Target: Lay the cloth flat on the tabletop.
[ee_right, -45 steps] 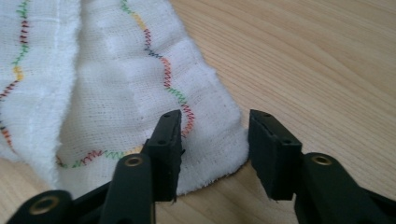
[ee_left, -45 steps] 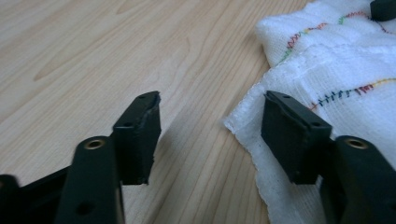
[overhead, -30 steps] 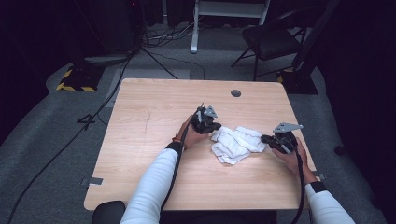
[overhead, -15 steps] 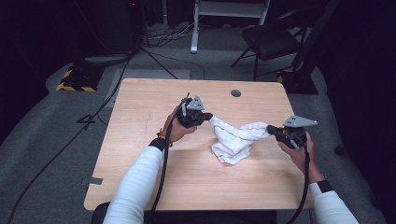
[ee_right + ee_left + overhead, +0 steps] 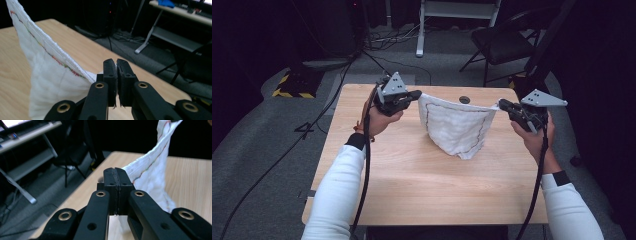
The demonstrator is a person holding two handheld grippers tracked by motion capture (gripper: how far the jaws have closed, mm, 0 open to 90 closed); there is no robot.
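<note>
While both jaws pinch cloth (image 5: 455, 127) corners, top edge taut above table (image 5: 412, 190).

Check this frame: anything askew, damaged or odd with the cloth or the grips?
Nothing stands out. The white cloth hangs spread between the left gripper and the right gripper, each shut on an upper corner. Its top edge sags slightly, and the bottom bunches toward the wooden table, as a lifted cloth would. No tears visible.

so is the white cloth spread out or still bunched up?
Spread. The white cloth hangs stretched between the left gripper and right gripper, each pinching a top corner, above the table.
</note>
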